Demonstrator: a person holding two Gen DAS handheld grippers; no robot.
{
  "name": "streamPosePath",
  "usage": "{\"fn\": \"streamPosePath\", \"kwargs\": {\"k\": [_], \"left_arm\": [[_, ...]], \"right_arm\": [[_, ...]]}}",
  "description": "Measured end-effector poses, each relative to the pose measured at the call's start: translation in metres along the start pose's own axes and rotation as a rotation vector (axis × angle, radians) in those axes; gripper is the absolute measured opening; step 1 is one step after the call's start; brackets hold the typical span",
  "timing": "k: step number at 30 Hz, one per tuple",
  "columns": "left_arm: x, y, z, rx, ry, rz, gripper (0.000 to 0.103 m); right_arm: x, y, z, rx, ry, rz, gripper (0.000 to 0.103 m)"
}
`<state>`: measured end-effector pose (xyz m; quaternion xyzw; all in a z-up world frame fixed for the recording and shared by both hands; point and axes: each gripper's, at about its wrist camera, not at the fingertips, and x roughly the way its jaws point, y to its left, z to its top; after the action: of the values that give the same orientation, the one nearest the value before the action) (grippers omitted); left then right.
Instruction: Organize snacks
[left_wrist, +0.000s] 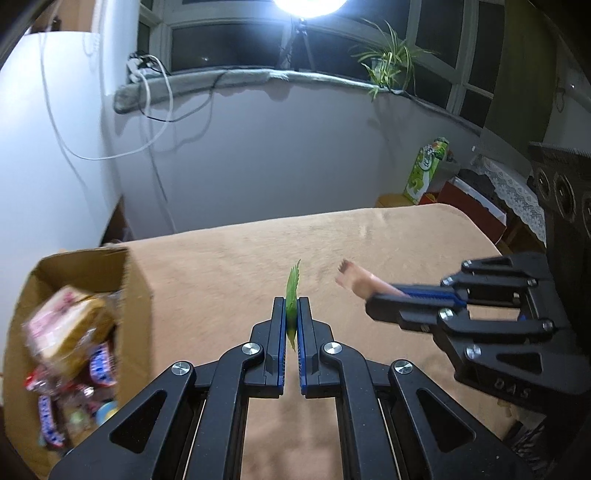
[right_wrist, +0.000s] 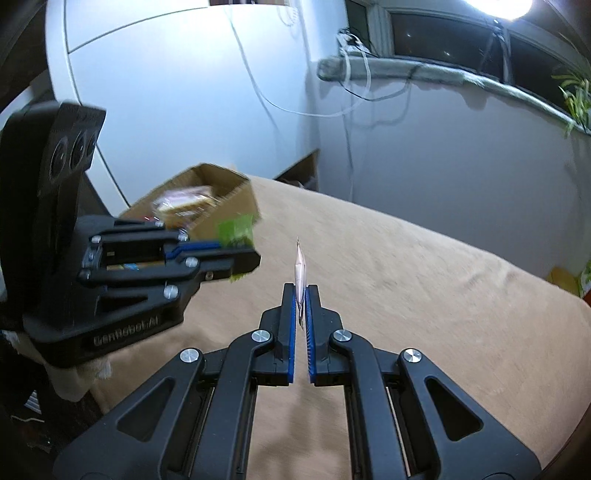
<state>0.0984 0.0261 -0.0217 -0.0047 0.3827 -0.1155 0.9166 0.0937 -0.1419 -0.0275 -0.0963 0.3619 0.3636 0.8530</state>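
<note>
Green and thin, a snack packet (left_wrist: 292, 295) is sitting edge-on between my left gripper (left_wrist: 291, 306) fingers, the blue pads (left_wrist: 302, 332) pinching its lower part while the serrated top is sticking out past the fingertips. From the right wrist camera the same packet (right_wrist: 236, 230) is showing its flat, glossy face – a squarish sachet, blurred, hanging above the tan cloth near the box corner.

My right gripper (right_wrist: 302, 295) is clamping a second item the same way: a pale pinkish wrapper (right_wrist: 300, 269), narrow and crimped at the tip, is standing upright between the ribbed blue pads (right_wrist: 293, 325) and poking beyond them. In the left view it is appearing as a soft peach-coloured pouch (left_wrist: 354, 282) jutting from the black fingers, held clear of the table surface.

Both pieces are hanging over a table (left_wrist: 240, 266) that is wearing a fuzzy, short-piled beige blanket. At the table's left edge a brown cardboard box (left_wrist: 136, 295) is standing open, its corrugated walls matte – inside I am seeing crinkly wrapped bars and a clear bag with something bread-coloured, all motion-blurred. The green packet is lying nearer the box than the pink one
</note>
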Motion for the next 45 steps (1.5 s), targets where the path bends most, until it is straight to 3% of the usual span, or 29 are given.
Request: {"fn": "streamPosePath", "kwargs": {"k": [14, 23, 26, 30, 36, 38, 39, 40, 41, 45], "left_arm": [[-0.07, 0.074, -0.047, -0.13, -0.035, 0.121, 0.004], [-0.086, 0.11, -0.07, -0.188, -0.023, 0.188, 0.004], [-0.091, 0.115, -0.074, -0.209, -0.03, 0.212, 0.01], [-0.096, 0.119, -0.08, -0.222, -0.04, 0.238, 0.012], [-0.104, 0.117, -0.085, -0.227, -0.051, 0.261, 0.018], [-0.107, 0.115, -0.086, -0.235, -0.059, 0.261, 0.019], [-0.11, 0.114, -0.087, -0.242, -0.063, 0.262, 0.027], [-0.112, 0.113, -0.087, -0.246, -0.067, 0.266, 0.037], [-0.115, 0.111, -0.089, -0.25, -0.076, 0.273, 0.042], [-0.127, 0.104, -0.094, -0.262, -0.1, 0.291, 0.05]], "right_arm": [[0.044, 0.111, 0.035, -0.118, 0.026, 0.154, 0.005], [0.074, 0.155, 0.044, -0.164, 0.048, 0.205, 0.005], [0.078, 0.162, 0.043, -0.177, 0.055, 0.191, 0.008], [0.075, 0.159, 0.043, -0.163, 0.04, 0.187, 0.029], [0.062, 0.151, 0.043, -0.141, 0.018, 0.176, 0.032], [0.057, 0.149, 0.041, -0.14, 0.01, 0.169, 0.043], [0.053, 0.148, 0.04, -0.139, 0.002, 0.158, 0.053], [0.049, 0.147, 0.039, -0.138, -0.008, 0.147, 0.058], [0.044, 0.146, 0.038, -0.137, -0.019, 0.14, 0.06], [0.024, 0.142, 0.035, -0.127, -0.06, 0.127, 0.073]]}}
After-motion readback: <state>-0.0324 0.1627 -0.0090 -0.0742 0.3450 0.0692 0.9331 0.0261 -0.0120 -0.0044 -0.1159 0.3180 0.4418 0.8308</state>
